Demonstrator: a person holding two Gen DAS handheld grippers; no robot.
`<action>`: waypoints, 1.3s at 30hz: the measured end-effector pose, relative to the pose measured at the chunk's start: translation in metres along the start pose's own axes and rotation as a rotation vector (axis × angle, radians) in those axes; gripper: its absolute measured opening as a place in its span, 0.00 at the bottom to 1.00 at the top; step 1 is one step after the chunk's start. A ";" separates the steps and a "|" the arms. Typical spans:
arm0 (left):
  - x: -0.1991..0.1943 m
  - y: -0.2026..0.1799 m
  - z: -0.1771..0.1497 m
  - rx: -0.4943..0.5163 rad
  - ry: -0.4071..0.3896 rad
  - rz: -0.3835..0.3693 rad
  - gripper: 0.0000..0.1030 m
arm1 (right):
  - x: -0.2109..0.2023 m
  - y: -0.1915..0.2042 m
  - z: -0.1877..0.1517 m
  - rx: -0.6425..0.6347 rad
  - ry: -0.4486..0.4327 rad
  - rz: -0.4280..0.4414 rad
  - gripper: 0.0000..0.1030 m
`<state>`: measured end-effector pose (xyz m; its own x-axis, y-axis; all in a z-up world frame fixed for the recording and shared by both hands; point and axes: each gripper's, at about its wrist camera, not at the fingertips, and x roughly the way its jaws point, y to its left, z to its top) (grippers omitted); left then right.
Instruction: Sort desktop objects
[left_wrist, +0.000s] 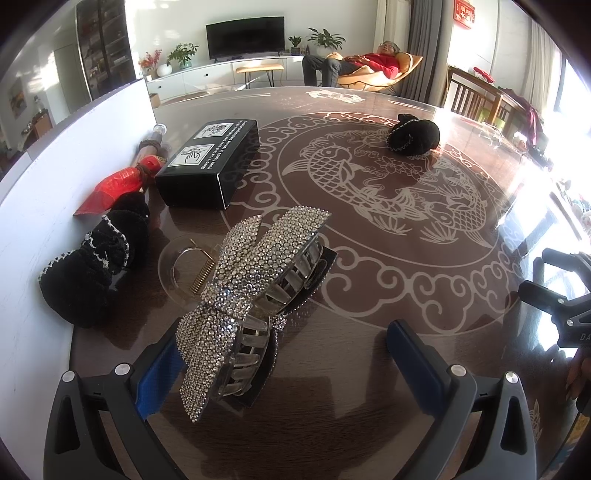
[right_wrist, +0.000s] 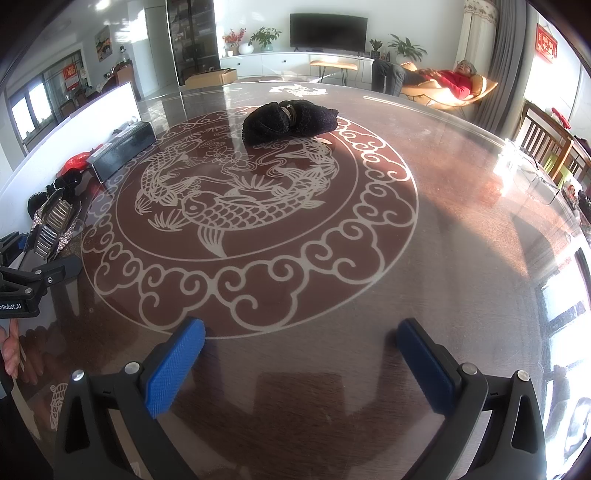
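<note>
A rhinestone hair claw clip (left_wrist: 255, 280) lies on the glass-topped table (left_wrist: 369, 354), right against the left finger's blue pad (left_wrist: 159, 376). My left gripper (left_wrist: 284, 338) stands open wide around the clip, its right finger well clear. In the right wrist view the same clip (right_wrist: 55, 221) shows at the far left. A black beaded scrunchie (left_wrist: 99, 258) lies left of the clip, and a second black scrunchie (left_wrist: 413, 136) sits far across the table. My right gripper (right_wrist: 301, 326) is open over bare table, with that far scrunchie (right_wrist: 288, 120) ahead of it.
A white board (left_wrist: 55, 177) walls the table's left side. Along it lie a red-wrapped bottle (left_wrist: 122, 181) and a black box (left_wrist: 208, 162). A clear plastic clip with a spring (left_wrist: 184, 266) sits behind the rhinestone clip. A person reclines in a chair (left_wrist: 369, 66) beyond the table.
</note>
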<state>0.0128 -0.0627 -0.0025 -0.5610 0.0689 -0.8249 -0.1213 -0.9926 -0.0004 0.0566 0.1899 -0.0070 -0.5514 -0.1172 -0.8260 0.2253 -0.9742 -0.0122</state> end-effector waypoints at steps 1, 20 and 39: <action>0.000 0.000 0.000 0.000 0.000 0.000 1.00 | 0.000 0.000 0.000 0.000 0.000 0.000 1.00; 0.000 0.000 0.000 0.000 0.000 0.000 1.00 | 0.000 0.000 0.000 0.000 0.000 0.000 1.00; -0.002 0.000 -0.003 -0.016 -0.006 0.018 1.00 | 0.000 0.000 0.000 -0.001 0.000 0.000 1.00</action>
<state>0.0160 -0.0629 -0.0027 -0.5678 0.0515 -0.8216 -0.0977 -0.9952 0.0052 0.0562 0.1900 -0.0069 -0.5512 -0.1174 -0.8261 0.2261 -0.9740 -0.0125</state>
